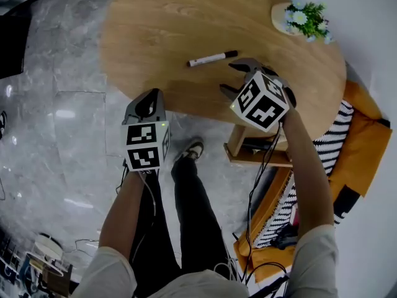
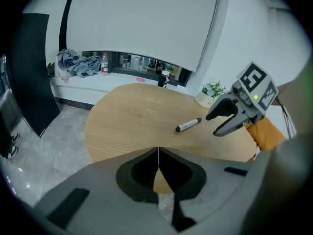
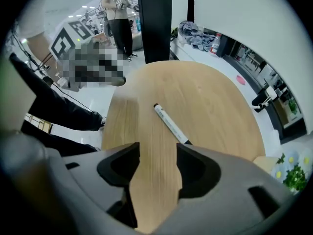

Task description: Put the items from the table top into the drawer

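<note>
A white marker with a black cap (image 1: 212, 58) (image 2: 188, 125) (image 3: 171, 124) lies on the round wooden table (image 1: 161, 36). My right gripper (image 1: 232, 77) (image 3: 157, 153) hovers over the table just on the near side of the marker, open, with only bare wood between its jaws. My left gripper (image 1: 149, 102) (image 2: 159, 155) hangs at the table's near edge, to the left of the marker, its jaws shut together with nothing between them. The right gripper (image 2: 222, 119) also shows in the left gripper view beside the marker.
A small pot of flowers (image 1: 304, 18) stands at the table's far right rim. A wooden shelf (image 1: 257, 157) sits under the table's right side, beside an orange seat with a striped cushion (image 1: 347, 148). A person (image 3: 117, 13) stands on the grey floor beyond the table.
</note>
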